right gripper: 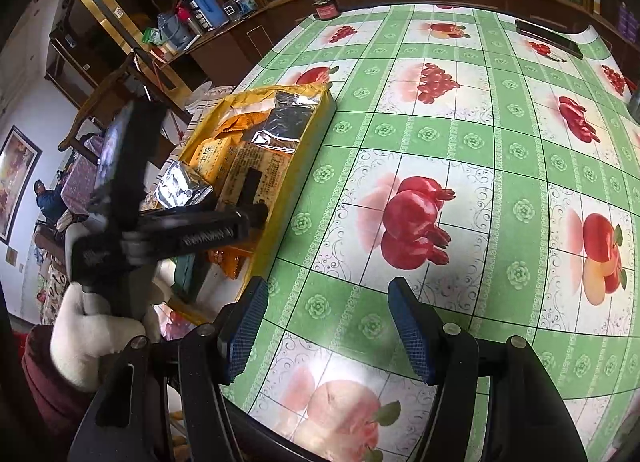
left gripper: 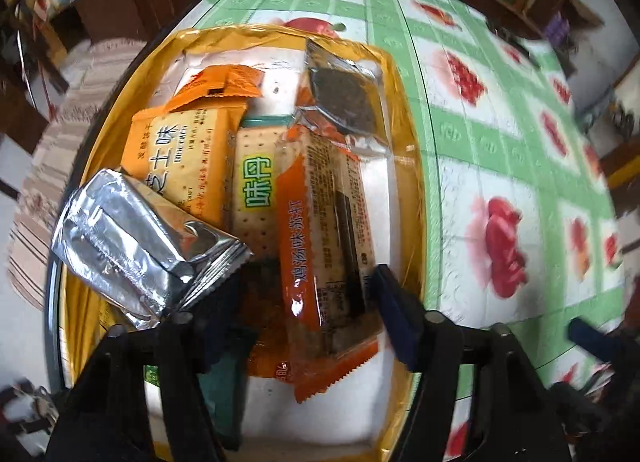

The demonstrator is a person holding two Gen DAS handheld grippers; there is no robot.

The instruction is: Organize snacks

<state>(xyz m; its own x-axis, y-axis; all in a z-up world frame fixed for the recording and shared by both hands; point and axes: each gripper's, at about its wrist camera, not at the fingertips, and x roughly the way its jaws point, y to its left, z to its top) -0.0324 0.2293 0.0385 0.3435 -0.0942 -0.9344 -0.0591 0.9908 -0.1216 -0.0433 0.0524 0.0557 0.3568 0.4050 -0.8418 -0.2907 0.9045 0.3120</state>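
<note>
Left gripper (left gripper: 308, 294) hangs spread over the snack-filled yellow box (left gripper: 412, 166), gripping nothing; right gripper (right gripper: 328, 326) sits spread above the tablecloth (right gripper: 480, 134).

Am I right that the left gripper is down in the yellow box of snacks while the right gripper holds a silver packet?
Not quite: the right gripper is empty, open above the tablecloth, as the right wrist view shows. The left gripper is indeed in the yellow box.

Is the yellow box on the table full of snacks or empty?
Nearly full. The yellow box holds many snack packets, among them a silver foil pack and an orange cracker pack.
</note>
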